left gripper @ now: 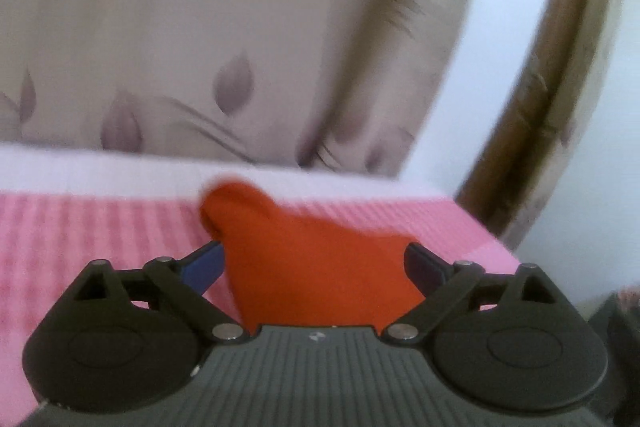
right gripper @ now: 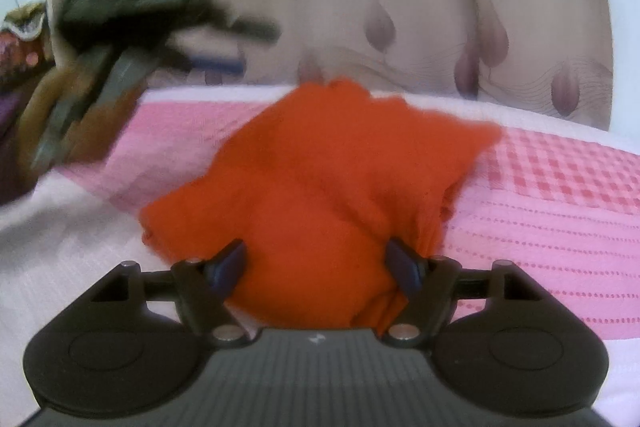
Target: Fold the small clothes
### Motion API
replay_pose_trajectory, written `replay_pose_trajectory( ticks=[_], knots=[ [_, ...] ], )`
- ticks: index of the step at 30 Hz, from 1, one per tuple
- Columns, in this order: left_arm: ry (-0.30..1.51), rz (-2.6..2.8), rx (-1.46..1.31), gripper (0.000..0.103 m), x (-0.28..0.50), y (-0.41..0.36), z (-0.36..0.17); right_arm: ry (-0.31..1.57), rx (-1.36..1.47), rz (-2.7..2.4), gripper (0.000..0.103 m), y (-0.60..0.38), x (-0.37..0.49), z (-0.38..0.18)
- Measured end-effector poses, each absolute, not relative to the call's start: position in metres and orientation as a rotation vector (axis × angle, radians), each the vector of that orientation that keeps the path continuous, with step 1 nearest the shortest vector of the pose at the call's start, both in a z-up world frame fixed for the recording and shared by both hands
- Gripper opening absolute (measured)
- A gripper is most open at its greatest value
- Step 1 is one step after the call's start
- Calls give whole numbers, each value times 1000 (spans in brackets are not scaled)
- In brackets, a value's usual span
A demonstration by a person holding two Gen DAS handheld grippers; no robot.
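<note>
A home bedroom is suggested: a pink-and-white checked bedsheet (right gripper: 560, 187) is spread out, backed by a beige leaf-printed curtain (left gripper: 180, 47); a blurred heap of dark clothes (right gripper: 100, 39) is seen, perhaps.

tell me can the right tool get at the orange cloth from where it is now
Probably yes: the orange cloth already lies bunched between the open fingers of the right tool on the pink bedcover, with nothing in between.

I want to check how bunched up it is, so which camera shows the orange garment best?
The right wrist view: the orange garment fills the middle, showing its crumpled folds and ragged edges on the pink bedspread. The left wrist view shows only a narrow, blurred wedge between that gripper's open fingers.
</note>
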State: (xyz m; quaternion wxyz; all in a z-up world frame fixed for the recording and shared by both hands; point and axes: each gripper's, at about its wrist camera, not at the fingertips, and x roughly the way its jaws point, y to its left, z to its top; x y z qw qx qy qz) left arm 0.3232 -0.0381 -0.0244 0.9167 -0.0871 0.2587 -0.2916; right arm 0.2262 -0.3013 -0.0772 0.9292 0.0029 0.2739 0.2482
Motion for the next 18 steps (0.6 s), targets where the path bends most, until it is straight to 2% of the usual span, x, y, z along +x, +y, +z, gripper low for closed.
replay_pose_trajectory(
  ticks=[4, 9, 11, 12, 16, 17, 18],
  knots=[
    [598, -510, -28, 86, 284, -64, -55, 588, 116, 436, 76, -321, 227, -74],
    [602, -493, -49, 86, 254, -47, -74, 556, 311, 376, 77, -353, 217, -65],
    [559, -503, -81, 92, 245, -42, -74, 560, 380, 394, 77, -359, 229, -59],
    [533, -499, -83, 97, 246, -47, -72, 566, 414, 406, 77, -362, 240, -57],
    [492, -516, -92, 100, 237, -56, -75, 640, 588, 390, 77, -379, 300, -69],
    [501, -515, -87, 99, 236, -59, -78, 658, 622, 376, 65, -381, 314, -74],
    [508, -505, -78, 99, 235, -61, -77, 672, 638, 373, 33, -380, 327, -79]
  ],
)
